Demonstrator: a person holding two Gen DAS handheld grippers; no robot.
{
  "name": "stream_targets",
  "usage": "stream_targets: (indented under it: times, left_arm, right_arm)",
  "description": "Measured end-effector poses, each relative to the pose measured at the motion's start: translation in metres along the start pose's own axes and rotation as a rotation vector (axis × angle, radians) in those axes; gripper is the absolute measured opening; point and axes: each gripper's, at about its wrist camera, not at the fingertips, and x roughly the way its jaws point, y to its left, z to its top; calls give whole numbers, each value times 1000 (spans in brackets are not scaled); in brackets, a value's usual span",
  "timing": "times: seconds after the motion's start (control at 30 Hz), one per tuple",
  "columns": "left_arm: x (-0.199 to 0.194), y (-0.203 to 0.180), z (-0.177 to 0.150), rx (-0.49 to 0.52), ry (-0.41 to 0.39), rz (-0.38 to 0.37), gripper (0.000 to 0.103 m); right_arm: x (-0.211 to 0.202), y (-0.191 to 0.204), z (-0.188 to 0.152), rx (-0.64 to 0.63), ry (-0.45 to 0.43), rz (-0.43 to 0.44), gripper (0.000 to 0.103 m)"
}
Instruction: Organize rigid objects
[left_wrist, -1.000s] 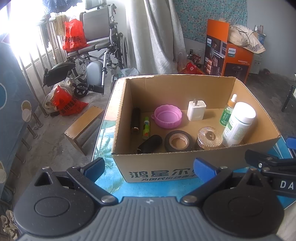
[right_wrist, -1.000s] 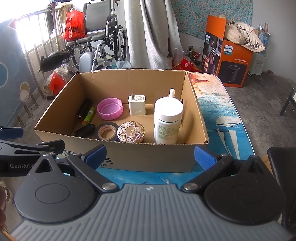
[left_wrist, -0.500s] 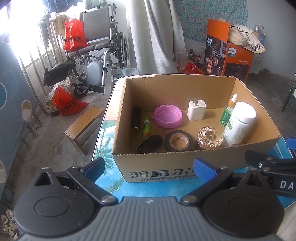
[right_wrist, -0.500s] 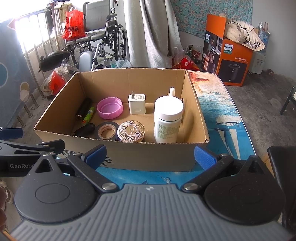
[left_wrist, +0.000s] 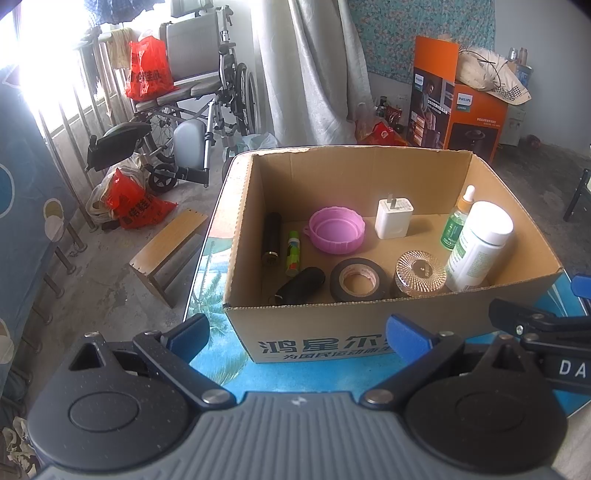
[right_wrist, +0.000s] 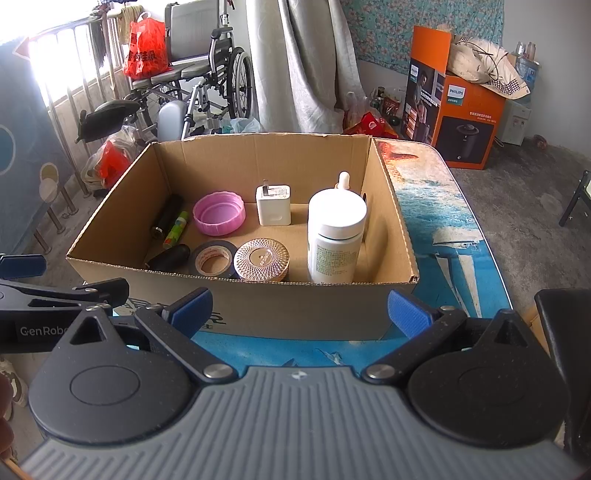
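Both grippers' fingers (left_wrist: 188, 334) spread, cardboard box (left_wrist: 332, 325) just beyond.

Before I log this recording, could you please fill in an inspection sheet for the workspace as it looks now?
Surface: table with a blue sea-print top, carrying an open cardboard box.
Job's things: all inside the box: white bottle upright, green dropper bottle, white charger plug, pink lid, black tape roll, faceted jar lid, green tube, two black cylinders.
Clutter: nothing seen on the table outside the box.
Grippers: left gripper and right gripper both open, empty, short of the box.
Cables: nothing seen.
Surroundings: wheelchair, orange Philips box, curtain, red bags.
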Motion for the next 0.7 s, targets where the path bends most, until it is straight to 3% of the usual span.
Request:
stream_targets:
  times: [0.7]
  left_arm:
    - [0,1,-1,-1,4,2,102]
  right_arm:
    - [4,0,-3,2,7,1,102]
